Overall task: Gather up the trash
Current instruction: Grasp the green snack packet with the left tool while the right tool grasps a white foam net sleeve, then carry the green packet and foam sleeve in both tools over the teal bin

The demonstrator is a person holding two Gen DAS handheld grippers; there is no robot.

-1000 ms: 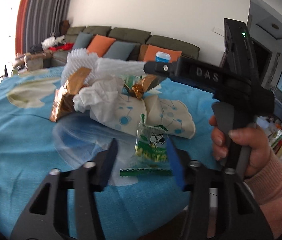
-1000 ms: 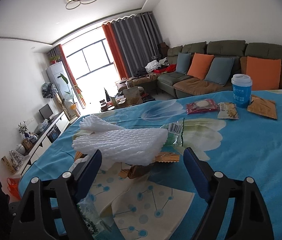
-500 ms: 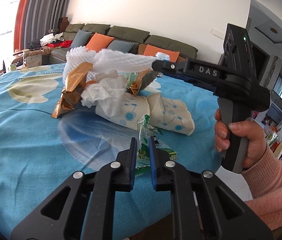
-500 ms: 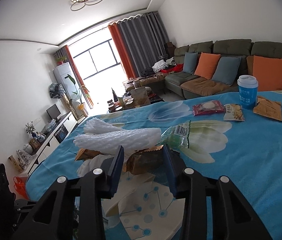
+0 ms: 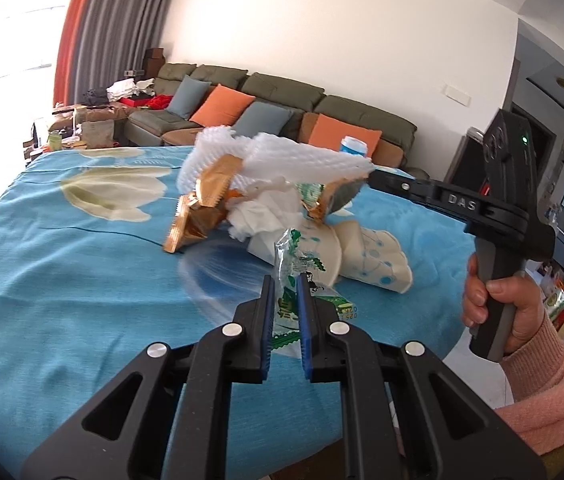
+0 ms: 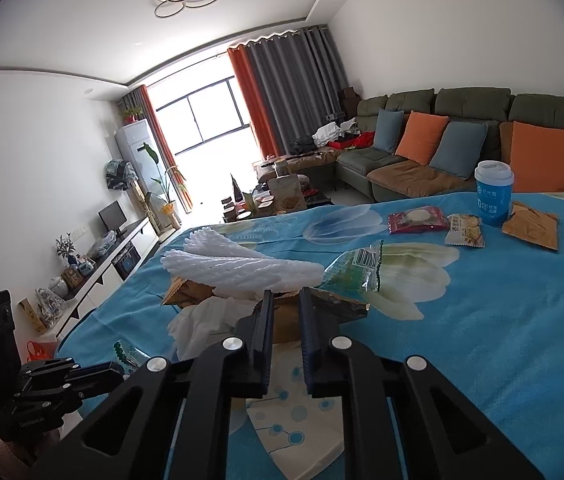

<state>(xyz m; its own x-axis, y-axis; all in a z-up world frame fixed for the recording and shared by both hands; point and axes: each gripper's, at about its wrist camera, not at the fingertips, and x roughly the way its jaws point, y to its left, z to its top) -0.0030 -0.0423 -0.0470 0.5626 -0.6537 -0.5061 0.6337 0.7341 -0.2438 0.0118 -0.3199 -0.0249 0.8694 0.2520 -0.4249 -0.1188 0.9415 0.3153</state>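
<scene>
A trash pile sits on the blue floral tablecloth [image 5: 62, 280]: white foam netting [image 5: 297, 156], gold wrappers [image 5: 198, 216], crumpled tissue [image 5: 258, 216] and flattened paper cups [image 5: 365, 256]. My left gripper [image 5: 285, 300] is shut on a green-and-clear snack wrapper [image 5: 293, 268] and holds it just above the cloth. My right gripper [image 6: 285, 312] is shut on a brown-gold wrapper [image 6: 321, 306] at the pile's edge, under the foam netting [image 6: 242, 268]. A green wrapper [image 6: 355, 276] lies beside it. The right gripper's body shows at the right of the left wrist view [image 5: 365, 178].
At the table's far side stand a blue-and-white cup [image 6: 493, 196], a red packet [image 6: 417, 220], a small snack packet [image 6: 463, 232] and a brown packet [image 6: 531, 230]. A green sofa with orange and blue cushions [image 6: 441, 148] lies beyond. The table's near edge drops off at the right [image 5: 433, 344].
Both grippers have closed: the left on the green snack wrapper, which now lifts off the cloth, the right on the brown-gold wrapper in the pile.
</scene>
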